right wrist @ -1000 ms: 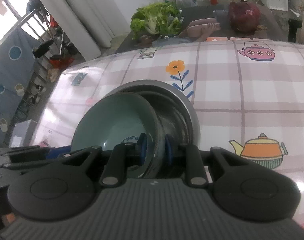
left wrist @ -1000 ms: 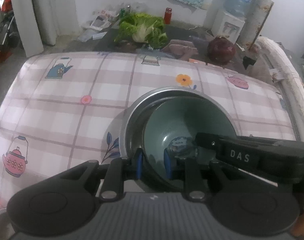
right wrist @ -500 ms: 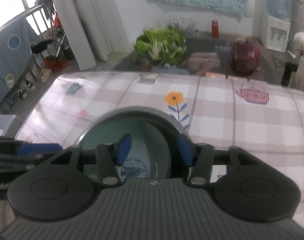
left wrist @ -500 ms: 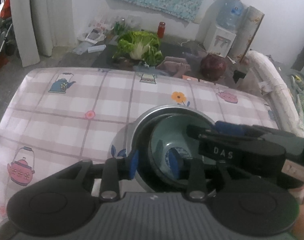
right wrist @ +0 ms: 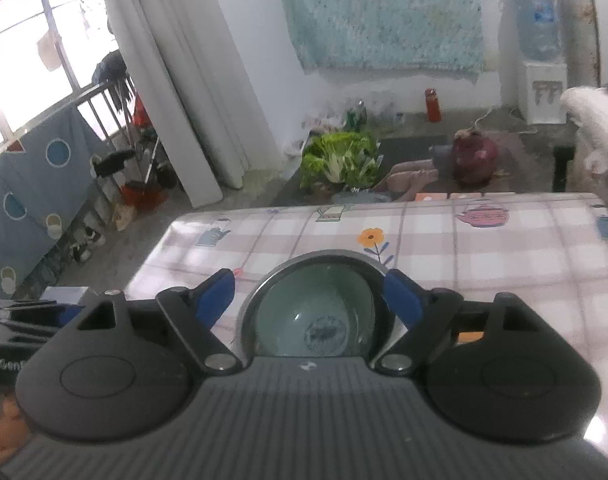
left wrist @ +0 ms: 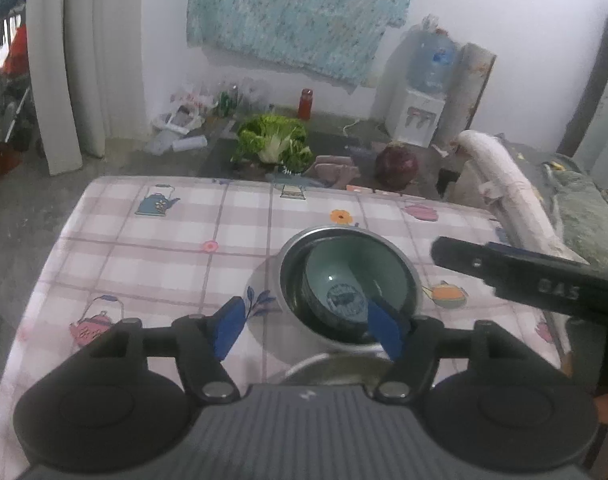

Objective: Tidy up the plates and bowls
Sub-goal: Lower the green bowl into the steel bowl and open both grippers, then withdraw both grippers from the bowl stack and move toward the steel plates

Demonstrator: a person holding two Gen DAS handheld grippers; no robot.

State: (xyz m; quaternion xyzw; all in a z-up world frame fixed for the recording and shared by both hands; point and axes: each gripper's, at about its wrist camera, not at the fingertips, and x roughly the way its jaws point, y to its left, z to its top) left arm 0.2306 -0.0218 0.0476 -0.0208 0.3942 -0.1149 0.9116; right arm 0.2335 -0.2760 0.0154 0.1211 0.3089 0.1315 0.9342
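A pale green bowl [left wrist: 344, 272] with a blue mark in its bottom sits nested inside a steel bowl [left wrist: 409, 270] on the plaid tablecloth [left wrist: 164, 248]. My left gripper [left wrist: 306, 326] hangs above and behind the two bowls. Its jaws are opening, and its blue pads touch nothing. The right wrist view shows the green bowl [right wrist: 288, 320] and the steel bowl's rim [right wrist: 324, 257] below my right gripper [right wrist: 308, 300]. Its jaws are also opening and hold nothing. The right gripper's black body [left wrist: 544, 284] crosses the right side of the left wrist view.
Another metal rim [left wrist: 328, 364] shows just under my left gripper. Beyond the table's far edge, leafy greens [left wrist: 272, 142] and a dark red round thing [left wrist: 396, 164] lie on the floor. A white wrapped bar [left wrist: 504, 184] runs along the table's right side.
Both grippers were shut on the green bowl's rim. They have since opened, let it go and drawn back and upward. The bowl stays in the steel bowl.
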